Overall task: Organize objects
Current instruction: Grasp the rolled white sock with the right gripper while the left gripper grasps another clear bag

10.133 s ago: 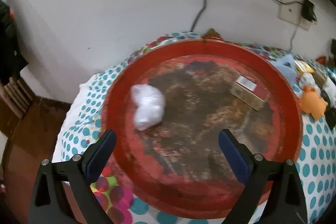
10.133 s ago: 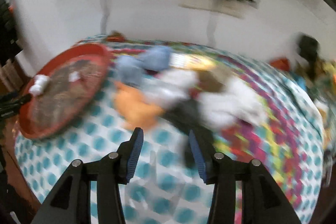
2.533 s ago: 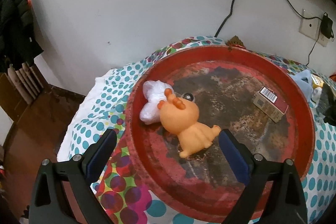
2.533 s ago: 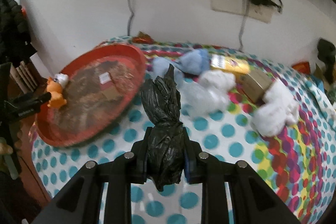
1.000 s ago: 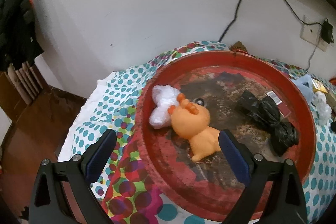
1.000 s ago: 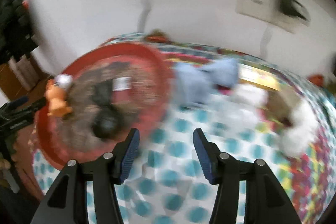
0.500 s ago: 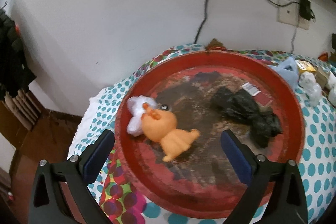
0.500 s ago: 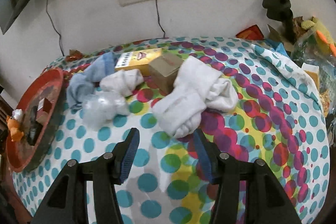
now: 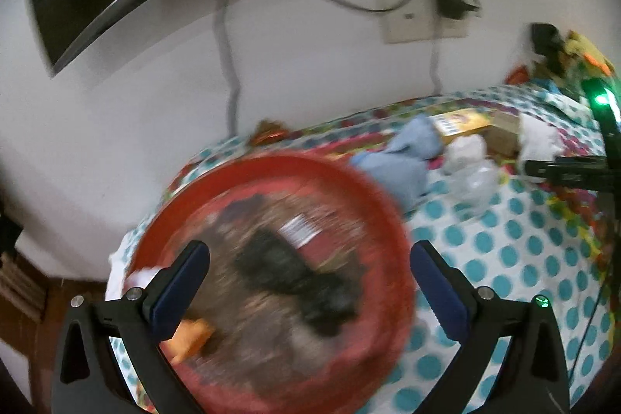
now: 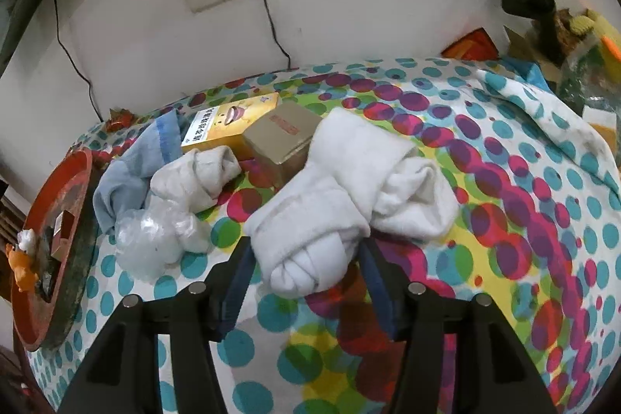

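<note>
White sock bundle (image 10: 341, 196), two boxes (image 10: 287, 138).

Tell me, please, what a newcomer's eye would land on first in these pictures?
Probably the bundle of rolled white socks lying between the open jaws of the right gripper on the polka-dot tablecloth. Next, the round red tray at the table's left end, holding a crumpled black plastic bag.

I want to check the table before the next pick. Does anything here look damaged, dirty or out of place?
The red tray looks odd: its inner surface is dark and worn, as if rusted or stained. On the dotted cloth, the white socks, blue cloth and crumpled clear plastic lie in a loose heap, not sorted.
</note>
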The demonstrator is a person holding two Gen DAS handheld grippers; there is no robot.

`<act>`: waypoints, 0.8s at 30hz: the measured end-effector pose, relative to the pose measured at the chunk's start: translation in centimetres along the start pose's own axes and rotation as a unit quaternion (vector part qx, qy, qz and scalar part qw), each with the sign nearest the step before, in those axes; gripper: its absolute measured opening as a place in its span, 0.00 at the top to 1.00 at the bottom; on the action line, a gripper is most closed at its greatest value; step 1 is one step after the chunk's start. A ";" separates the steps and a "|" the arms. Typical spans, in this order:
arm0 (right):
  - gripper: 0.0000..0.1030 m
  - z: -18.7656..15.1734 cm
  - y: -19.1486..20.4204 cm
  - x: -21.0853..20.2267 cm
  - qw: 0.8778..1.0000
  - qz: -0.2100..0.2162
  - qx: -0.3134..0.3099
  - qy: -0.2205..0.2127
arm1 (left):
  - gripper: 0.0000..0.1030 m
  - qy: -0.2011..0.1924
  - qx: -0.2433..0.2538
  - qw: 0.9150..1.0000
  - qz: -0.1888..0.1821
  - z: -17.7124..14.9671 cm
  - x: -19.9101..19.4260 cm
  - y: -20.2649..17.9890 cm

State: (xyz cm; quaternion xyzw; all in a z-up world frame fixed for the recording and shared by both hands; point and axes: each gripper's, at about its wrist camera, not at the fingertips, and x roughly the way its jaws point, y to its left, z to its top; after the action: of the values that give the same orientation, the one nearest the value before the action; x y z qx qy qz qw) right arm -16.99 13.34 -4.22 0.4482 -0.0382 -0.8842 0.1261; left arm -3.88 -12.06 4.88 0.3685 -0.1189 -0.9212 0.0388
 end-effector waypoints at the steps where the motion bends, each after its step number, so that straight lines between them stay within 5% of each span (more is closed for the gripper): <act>1: 0.45 0.0 0.0 0.1 1.000 0.004 0.001 0.000 | 0.00 0.002 0.009 1.000 -0.005 0.4 0.3 -0.9; 8: 0.56 -0.7 -0.8 -0.6 0.999 0.041 0.009 -0.003 | 0.00 0.006 0.053 0.997 -0.052 2.7 2.6 -7.3; 24: 0.57 -3.9 -2.7 -3.2 0.998 0.046 -0.046 -0.020 | 0.00 0.051 0.113 0.986 -0.108 4.9 9.2 -14.3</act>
State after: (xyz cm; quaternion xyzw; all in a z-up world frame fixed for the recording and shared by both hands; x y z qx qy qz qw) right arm -12.55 16.96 -4.59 0.4221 -0.0205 -0.8870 0.1861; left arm -13.71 1.23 -1.38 0.4273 -0.1795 -0.8807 -0.0972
